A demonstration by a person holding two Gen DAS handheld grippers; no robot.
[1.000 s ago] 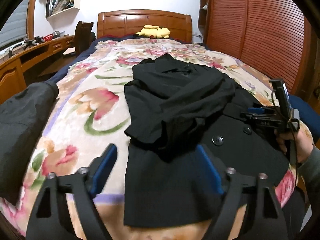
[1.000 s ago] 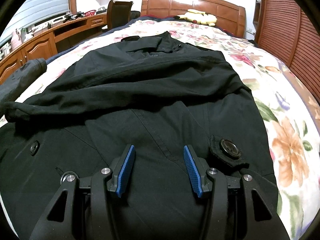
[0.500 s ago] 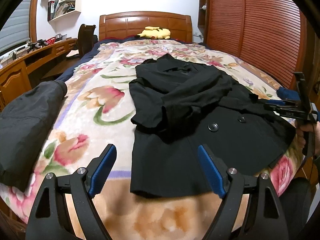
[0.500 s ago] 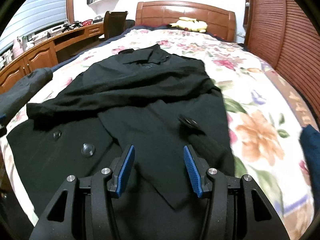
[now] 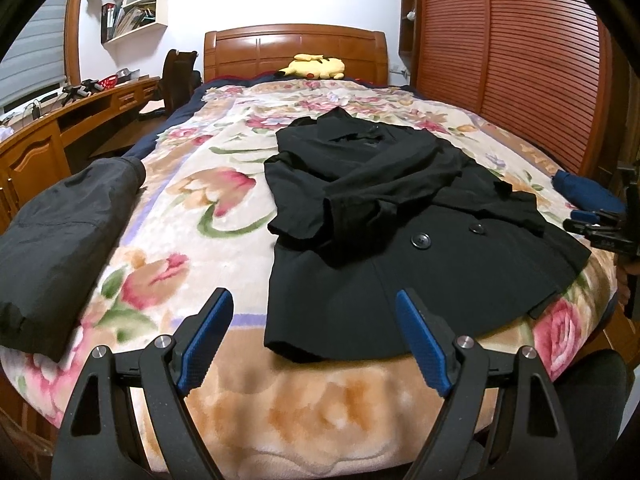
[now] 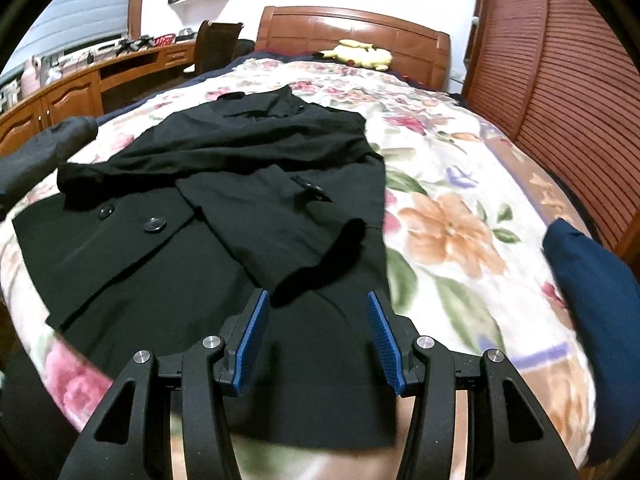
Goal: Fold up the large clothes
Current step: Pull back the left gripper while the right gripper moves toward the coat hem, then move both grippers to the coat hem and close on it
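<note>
Black coat flat on bed, both grippers now pulled back, open

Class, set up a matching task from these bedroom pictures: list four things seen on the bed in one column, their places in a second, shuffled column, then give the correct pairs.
Things
1. black buttoned coat
2. yellow plush toy
3. dark grey folded garment
4. navy blue folded cloth

Places
A. by the wooden headboard
B. spread across the middle of the floral blanket
C. at the bed's edge nearest the slatted wardrobe
D. at the bed's edge nearest the wooden desk

Pairs: 1-B, 2-A, 3-D, 4-C
</note>
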